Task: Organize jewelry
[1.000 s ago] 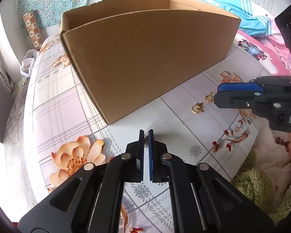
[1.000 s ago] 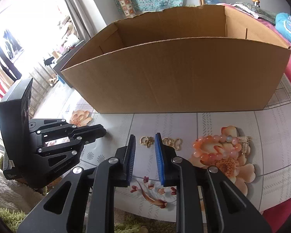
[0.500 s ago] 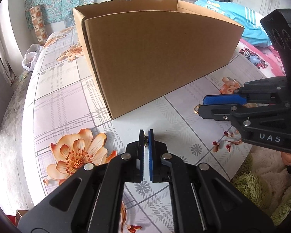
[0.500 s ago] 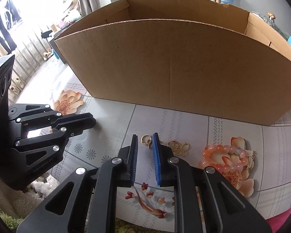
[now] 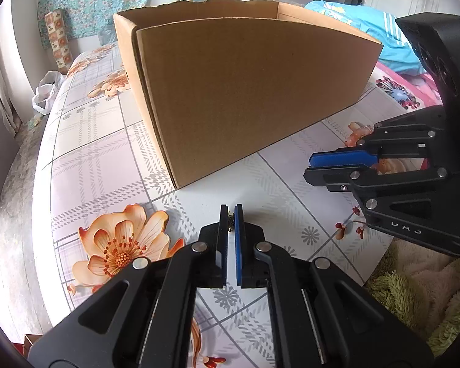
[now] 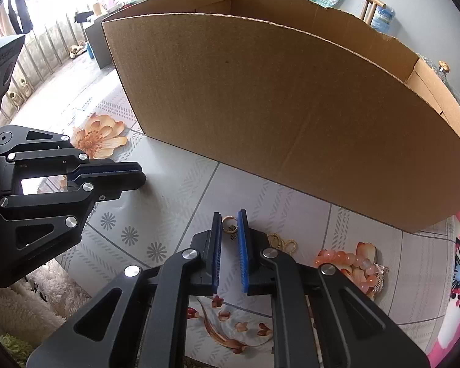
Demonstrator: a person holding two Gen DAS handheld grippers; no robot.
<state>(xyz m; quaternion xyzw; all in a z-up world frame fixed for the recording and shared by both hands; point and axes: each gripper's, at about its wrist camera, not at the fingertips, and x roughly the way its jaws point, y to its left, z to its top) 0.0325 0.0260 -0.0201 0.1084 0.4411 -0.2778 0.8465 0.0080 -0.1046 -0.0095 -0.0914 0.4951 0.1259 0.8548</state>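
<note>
Gold ring earring [image 6: 229,224] lay on the tablecloth between the right gripper [image 6: 229,230], whose jaws were closing around it, presumably for transfer into the cardboard box [image 6: 291,116] just behind. The left gripper [image 5: 230,224] was pinched shut on one small dark-gold piece [image 5: 230,221]. Two more items waited nearby: one gold butterfly pendant [image 6: 283,242] and one orange bead bracelet [image 6: 349,263].

We log: floral-print table [image 6: 181,202] | cardboard box [image 6: 291,116] standing on it | gold ring [image 6: 229,224], gold earrings [image 6: 283,242], pink bead bracelet [image 6: 346,259] lying near its front edge.
</note>
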